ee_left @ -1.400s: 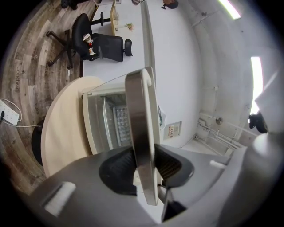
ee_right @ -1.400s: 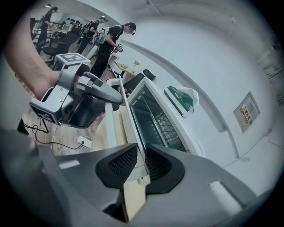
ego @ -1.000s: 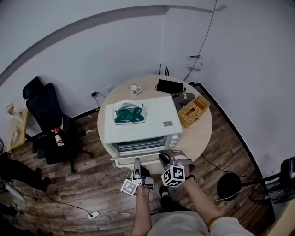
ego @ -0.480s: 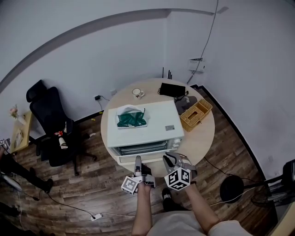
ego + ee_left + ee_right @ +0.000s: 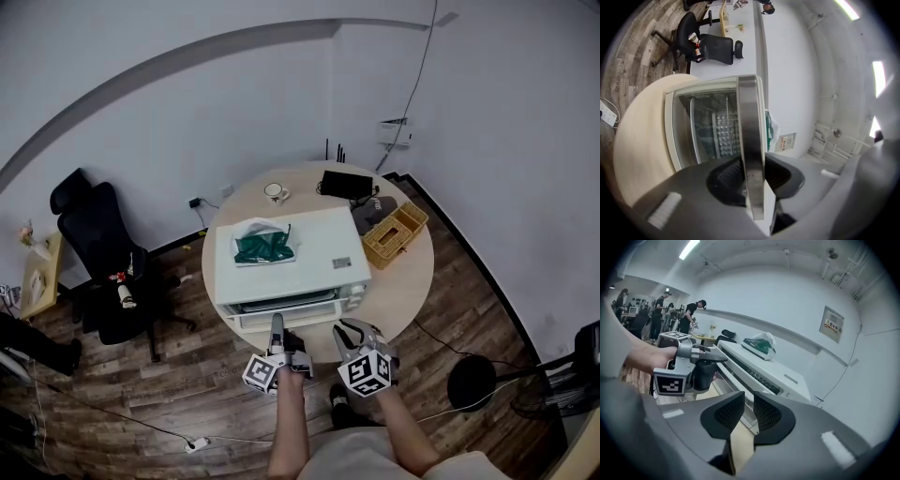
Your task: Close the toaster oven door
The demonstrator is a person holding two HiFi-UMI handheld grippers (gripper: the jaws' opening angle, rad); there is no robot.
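Now the toaster oven [image 5: 291, 253] sits on the round table [image 5: 408, 272], and its glass door [image 5: 701, 136] stands almost upright against the oven's front. At that front, the left gripper [image 5: 277, 330] pinches the metal door handle [image 5: 750, 140]. Off the oven's front right corner, the right gripper [image 5: 349, 330] hovers with its jaws slightly apart and nothing between them.

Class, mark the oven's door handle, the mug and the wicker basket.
door handle [image 5: 751, 140], left gripper view, middle of the metal bar.
mug [image 5: 275, 192], head view, its open top.
wicker basket [image 5: 405, 246], head view, outer wall.
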